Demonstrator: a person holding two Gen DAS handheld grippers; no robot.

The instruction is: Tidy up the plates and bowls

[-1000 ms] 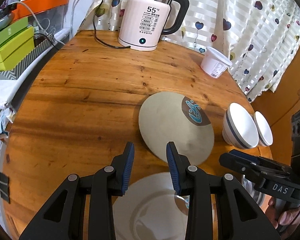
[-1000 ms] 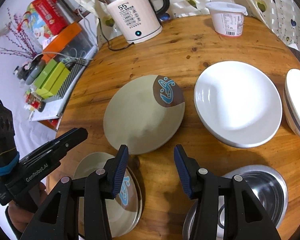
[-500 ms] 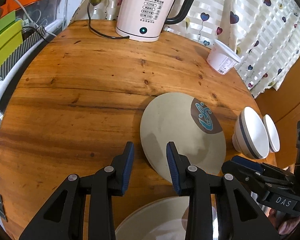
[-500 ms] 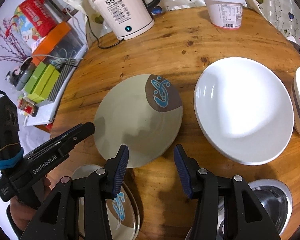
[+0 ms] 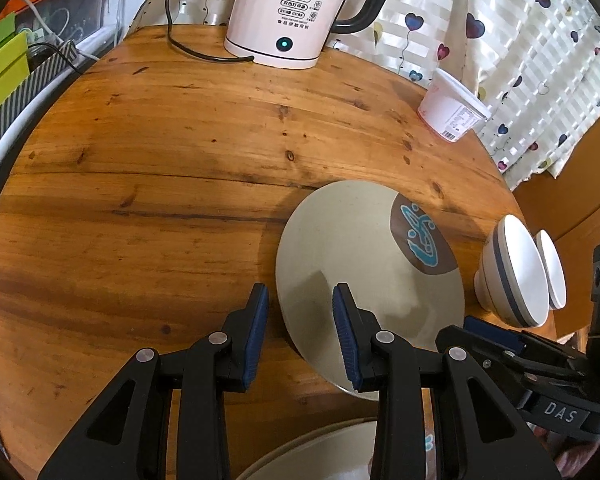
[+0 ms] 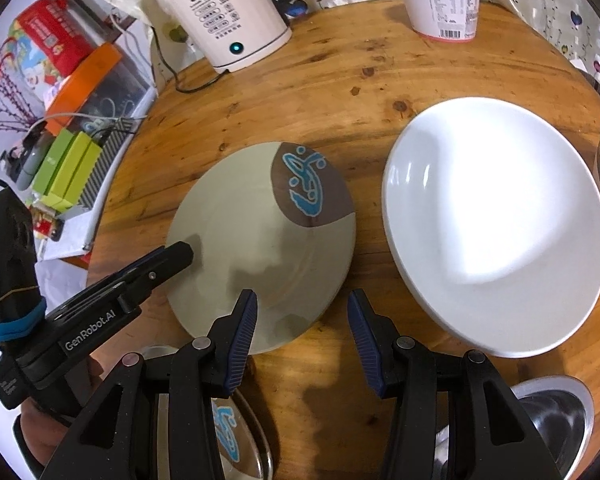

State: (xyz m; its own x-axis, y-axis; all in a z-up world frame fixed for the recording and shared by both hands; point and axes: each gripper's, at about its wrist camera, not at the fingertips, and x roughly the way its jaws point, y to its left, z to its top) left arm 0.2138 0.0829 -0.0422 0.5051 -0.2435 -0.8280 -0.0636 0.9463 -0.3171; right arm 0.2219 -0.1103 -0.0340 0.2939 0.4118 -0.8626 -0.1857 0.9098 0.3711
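A beige plate with a brown and blue patch (image 5: 360,256) (image 6: 260,236) lies flat on the round wooden table (image 5: 160,184). My left gripper (image 5: 300,320) is open, its jaws straddling the plate's left rim; it also shows in the right wrist view (image 6: 172,256). My right gripper (image 6: 300,328) is open at the plate's near right rim; it shows in the left wrist view (image 5: 484,330). A white plate (image 6: 496,232) lies to the right. A matching beige plate (image 6: 232,432) lies under my grippers. Two white striped bowls (image 5: 516,272) stand at the right edge.
A pink electric kettle (image 5: 296,8) with its cord stands at the table's far side. A white plastic tub (image 6: 440,4) stands at the far right. A steel bowl (image 6: 556,416) is near right. Green boxes (image 6: 64,168) and clutter sit left of the table.
Both grippers have moved forward to the patterned beige plate; the left jaws now straddle its rim. The near beige plate has slid back under the grippers in view.
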